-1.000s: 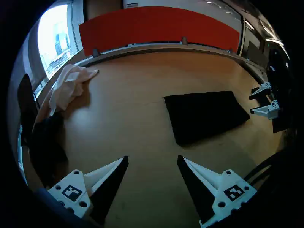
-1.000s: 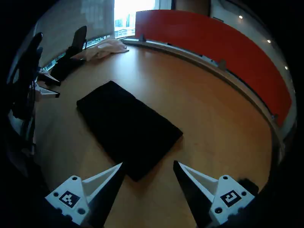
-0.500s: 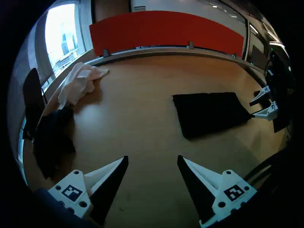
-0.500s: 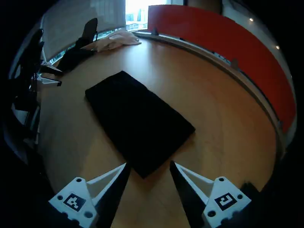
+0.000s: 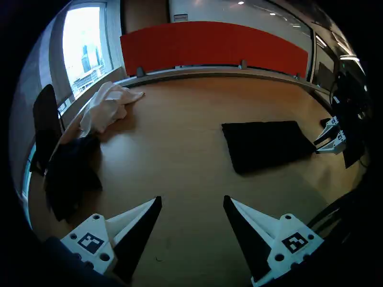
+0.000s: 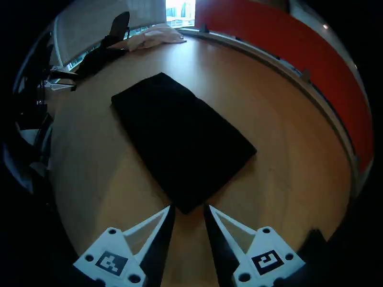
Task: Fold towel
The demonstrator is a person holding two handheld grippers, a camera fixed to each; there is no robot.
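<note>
Two grippers work over one wooden surface [image 5: 182, 143], and the left gripper view comes first. The left gripper [image 5: 191, 198] hangs above bare wood, fingers spread wide with nothing between them. Out beyond its left-hand finger stands a dark chair [image 5: 45, 124], and a heap of dark cloth [image 5: 72, 174] sits at the surface's edge. Farther ahead on that side a crumpled pale cloth [image 5: 107, 107] lies below the bright window [image 5: 88, 57]. Straight ahead, far off, a red panel [image 5: 215, 45] runs along the back edge. Ahead of the right-hand finger and off to that side lies the black towel [image 5: 265, 143], flat as a neat rectangle and well apart from these fingertips. At its right-hand end sits the right gripper [image 5: 316, 147], fingertips just at the towel's corner.

Over to the right gripper view. Far off past the left-hand finger, the left gripper [image 6: 72, 80] shows at the surface's edge with its fingers apart. The dark cloth [image 6: 98, 57] and the pale cloth [image 6: 155, 36] lie beyond it. The black towel [image 6: 182, 138] stretches away dead ahead, slanting off toward the left-hand side. Its near corner sits right at the tips of the right gripper [image 6: 188, 208]. Those fingers stand close together with a narrow gap between them, and I cannot see them pressing the cloth. Past the right-hand finger the red panel [image 6: 306, 52] curves along the rim.
</note>
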